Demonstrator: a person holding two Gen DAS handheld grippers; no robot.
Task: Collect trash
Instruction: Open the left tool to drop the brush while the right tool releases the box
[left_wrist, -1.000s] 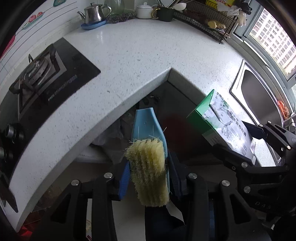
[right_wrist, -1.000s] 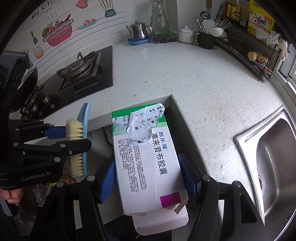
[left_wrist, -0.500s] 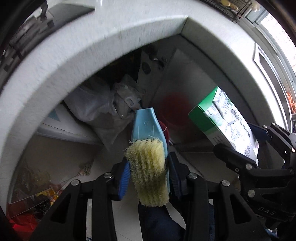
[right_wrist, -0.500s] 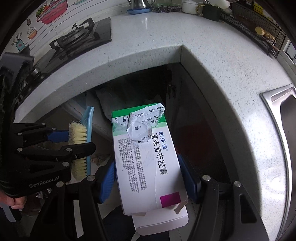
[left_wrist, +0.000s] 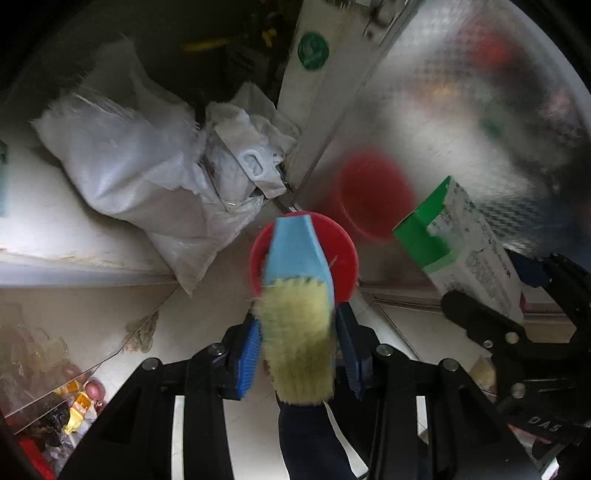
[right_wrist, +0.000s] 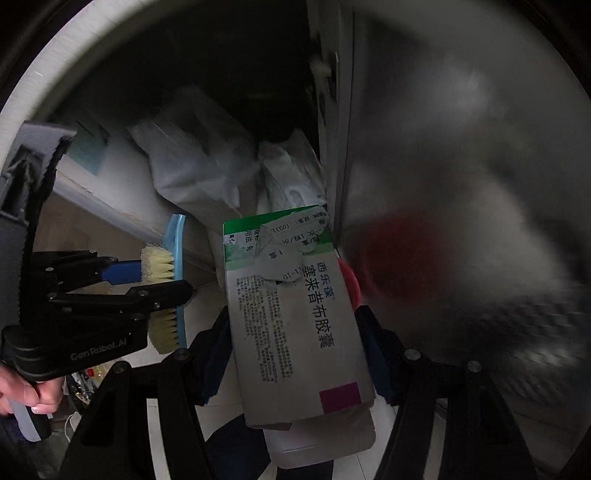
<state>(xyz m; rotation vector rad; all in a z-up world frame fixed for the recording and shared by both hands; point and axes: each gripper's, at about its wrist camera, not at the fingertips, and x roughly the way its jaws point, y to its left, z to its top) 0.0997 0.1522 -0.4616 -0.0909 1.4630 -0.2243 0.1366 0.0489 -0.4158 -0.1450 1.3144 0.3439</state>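
Observation:
My left gripper (left_wrist: 299, 350) is shut on a blue-backed scrub brush (left_wrist: 297, 291) with yellow bristles, and the brush hangs right over a small red bin (left_wrist: 345, 264) on the floor. My right gripper (right_wrist: 297, 343) is shut on a white and green medicine box (right_wrist: 291, 317) with a torn label. That box (left_wrist: 461, 247) shows at the right of the left wrist view, beside the bin. In the right wrist view the left gripper (right_wrist: 162, 273) and its brush (right_wrist: 166, 291) sit at the left, and a sliver of the red bin (right_wrist: 351, 284) peeks out behind the box.
White plastic bags (left_wrist: 155, 166) lie piled under the counter, left of the bin. A shiny metal cabinet door (left_wrist: 461, 122) stands to the right and mirrors the red bin. A person's hand (right_wrist: 22, 391) grips the left tool. Clutter (left_wrist: 70, 402) lies on the floor at lower left.
Both grippers have dropped from above the white counter to below its edge, near the floor. The red bin has come into view under the brush. Both grips are unchanged.

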